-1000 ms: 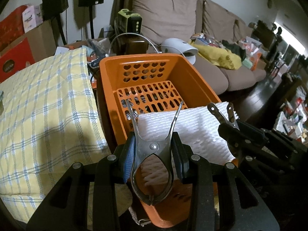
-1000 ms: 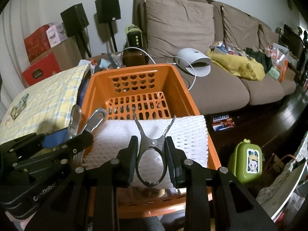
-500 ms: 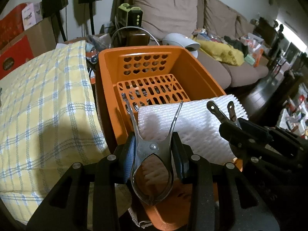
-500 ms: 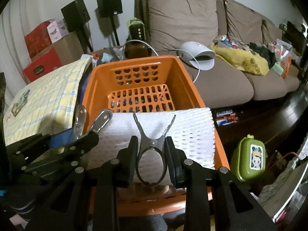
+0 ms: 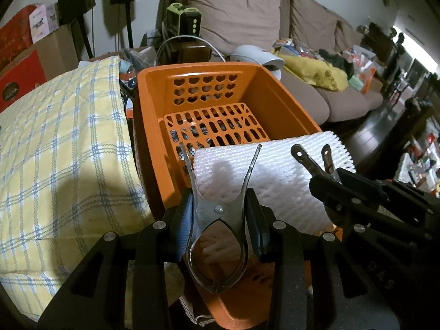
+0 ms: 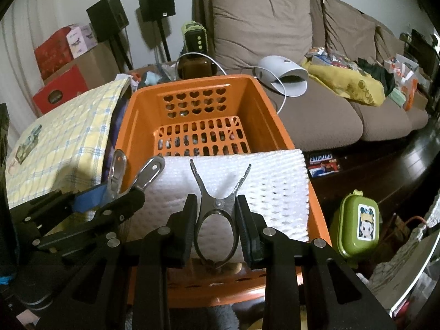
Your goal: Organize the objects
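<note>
My left hand-held gripper (image 5: 218, 220) squeezes a metal clip (image 5: 217, 236); my right hand-held gripper (image 6: 216, 227) squeezes another clip (image 6: 216, 220). Their jaws hold the white foam sheet (image 6: 247, 192) over the orange basket (image 6: 192, 104). I should lower both evenly, keeping the sheet flat.

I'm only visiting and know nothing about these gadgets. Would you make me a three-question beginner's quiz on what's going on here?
1. True or false: each hand-held gripper, left and right, squeezes a metal clamp.
2. The white foam sheet lies where?
A. flat on the sofa
B. across the near rim of the orange basket
C. under the checked cloth
3. Fill in: the cut-outs in the basket's far wall are shaped like ____.

Key: 1 true; 2 B; 3 hearts. The left metal clamp and right metal clamp both sit between the pads.
</note>
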Available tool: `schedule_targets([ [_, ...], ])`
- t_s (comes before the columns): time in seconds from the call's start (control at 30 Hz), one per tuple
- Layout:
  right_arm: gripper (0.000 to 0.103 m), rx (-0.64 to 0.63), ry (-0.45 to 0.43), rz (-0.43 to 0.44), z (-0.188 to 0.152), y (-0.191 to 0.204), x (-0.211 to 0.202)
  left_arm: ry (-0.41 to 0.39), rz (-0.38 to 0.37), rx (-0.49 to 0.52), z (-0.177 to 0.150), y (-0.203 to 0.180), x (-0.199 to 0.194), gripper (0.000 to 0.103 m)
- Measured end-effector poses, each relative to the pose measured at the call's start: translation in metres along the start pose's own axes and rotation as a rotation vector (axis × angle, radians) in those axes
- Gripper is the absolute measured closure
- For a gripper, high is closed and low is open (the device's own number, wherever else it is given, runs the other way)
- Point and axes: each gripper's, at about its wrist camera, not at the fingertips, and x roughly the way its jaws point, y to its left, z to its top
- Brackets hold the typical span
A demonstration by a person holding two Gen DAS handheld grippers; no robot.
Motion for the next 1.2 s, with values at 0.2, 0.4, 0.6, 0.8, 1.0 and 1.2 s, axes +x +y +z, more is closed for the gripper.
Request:
schedule_targets([
  [0.2,0.075,0.001,0.008,-0.003,-0.001,0.000,0.001,0.000,0.000,0.002,-0.001,-0.002,0.000,0.069],
  [0.4,0.075,-0.002,0.013,-0.001,-0.002,-0.001,0.002,0.001,-0.001,-0.002,-0.002,-0.002,0.000,0.069],
  [0.6,0.075,0.000,0.020,-0.003,-0.002,-0.001,0.003,0.009,-0.004,-0.007,-0.004,-0.001,0.002,0.069],
  [0.8,0.075,0.012,0.019,-0.011,-0.003,-0.004,0.003,0.024,-0.019,-0.035,0.000,0.008,0.004,0.069],
  [1.0,0.075,0.014,0.034,-0.013,-0.004,-0.004,0.006,0.031,-0.025,-0.037,0.002,0.010,0.007,0.069],
  [1.2,0.075,0.013,0.053,-0.014,-0.005,-0.005,0.010,0.034,-0.027,-0.031,0.002,0.008,0.008,0.069],
])
